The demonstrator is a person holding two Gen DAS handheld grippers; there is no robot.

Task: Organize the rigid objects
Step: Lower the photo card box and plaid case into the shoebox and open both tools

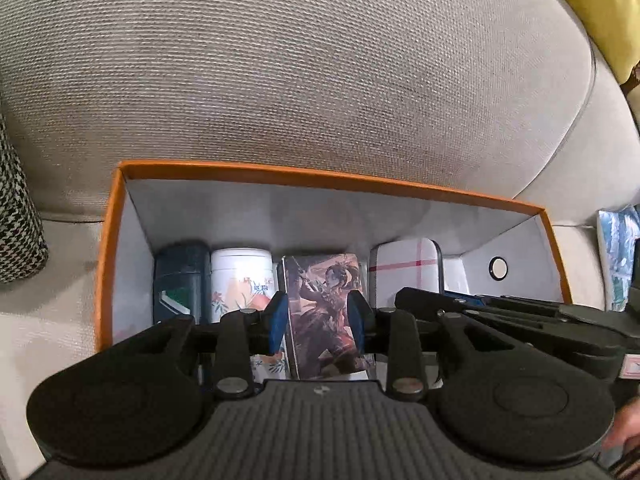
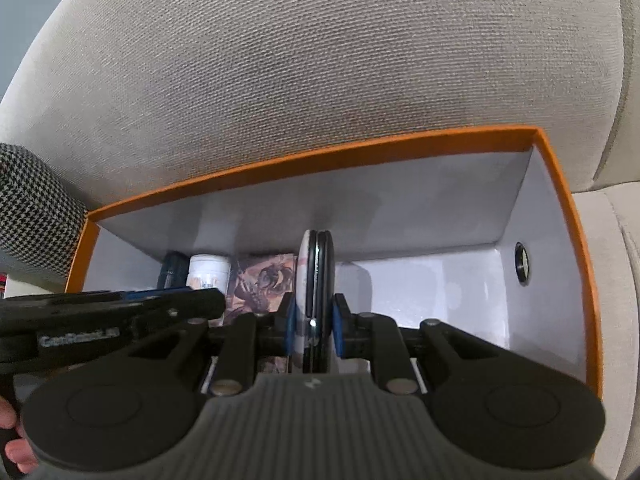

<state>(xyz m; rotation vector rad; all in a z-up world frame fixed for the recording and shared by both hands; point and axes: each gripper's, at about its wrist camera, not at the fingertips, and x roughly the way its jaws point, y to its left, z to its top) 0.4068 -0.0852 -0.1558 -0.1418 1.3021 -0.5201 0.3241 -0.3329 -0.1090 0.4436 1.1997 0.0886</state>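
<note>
Left gripper (image 1: 317,316) clamped the illustrated tin (image 1: 326,312), right gripper (image 2: 314,326) the plaid-lidded tin (image 2: 316,276), both inside the orange box (image 2: 568,216). Stiff, likely slick and light; flat-face grips suited them.

My left gripper (image 1: 318,320) points forward and down, its two blue-padded fingers (image 1: 278,322) closed against something flat between them. My right gripper (image 2: 314,330) sits close beside it on the right, its pads (image 2: 340,330) pinched narrowly on an edge-on item. A bit of my hand (image 2: 12,452) shows at the frame's lower left.
</note>
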